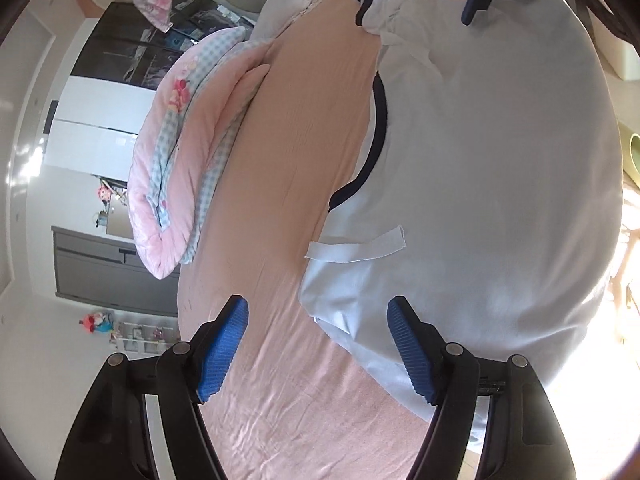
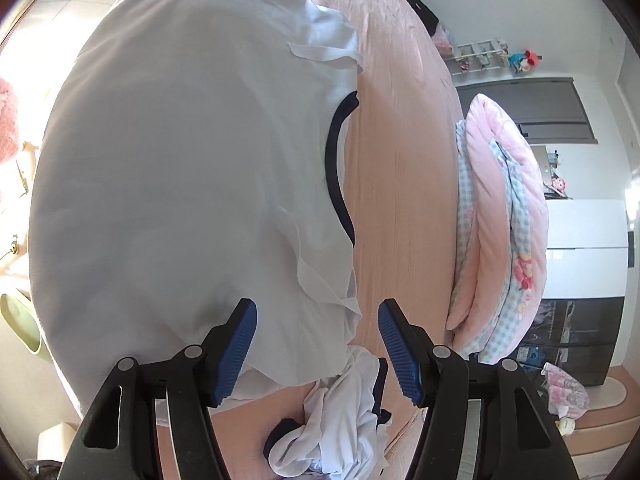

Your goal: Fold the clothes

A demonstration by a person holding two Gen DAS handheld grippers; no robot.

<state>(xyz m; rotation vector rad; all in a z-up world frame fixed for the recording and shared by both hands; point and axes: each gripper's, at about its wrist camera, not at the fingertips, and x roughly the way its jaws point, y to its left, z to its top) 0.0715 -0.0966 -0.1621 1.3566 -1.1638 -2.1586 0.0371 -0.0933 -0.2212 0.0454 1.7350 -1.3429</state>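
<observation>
Pale blue shirt (image 1: 492, 168) with a navy-trimmed neckline lies spread over the pink bed (image 1: 304, 128), covering its window side; a loose strip of the same cloth (image 1: 356, 250) lies curled at the shirt's edge near the neckline. One sleeve (image 2: 340, 420), with a navy cuff, is bunched in a crumpled heap at the shirt's far corner.

Left claw (image 1: 318, 350) is released, its ribbed blue pads (image 1: 222, 354) wide apart and holding nothing; it hovers over the shirt's corner and the bare sheet beside it. Right claw (image 2: 318, 354) is likewise released and empty, poised above the opposite end of the shirt, directly over the bunched sleeve.

Beside the shirt, well apart across bare sheet, a folded pink and blue-check quilt (image 1: 180, 168) rests along the bed's other side. Beyond it stand a grey cabinet (image 1: 96, 272) and a dark wardrobe (image 1: 132, 56).
</observation>
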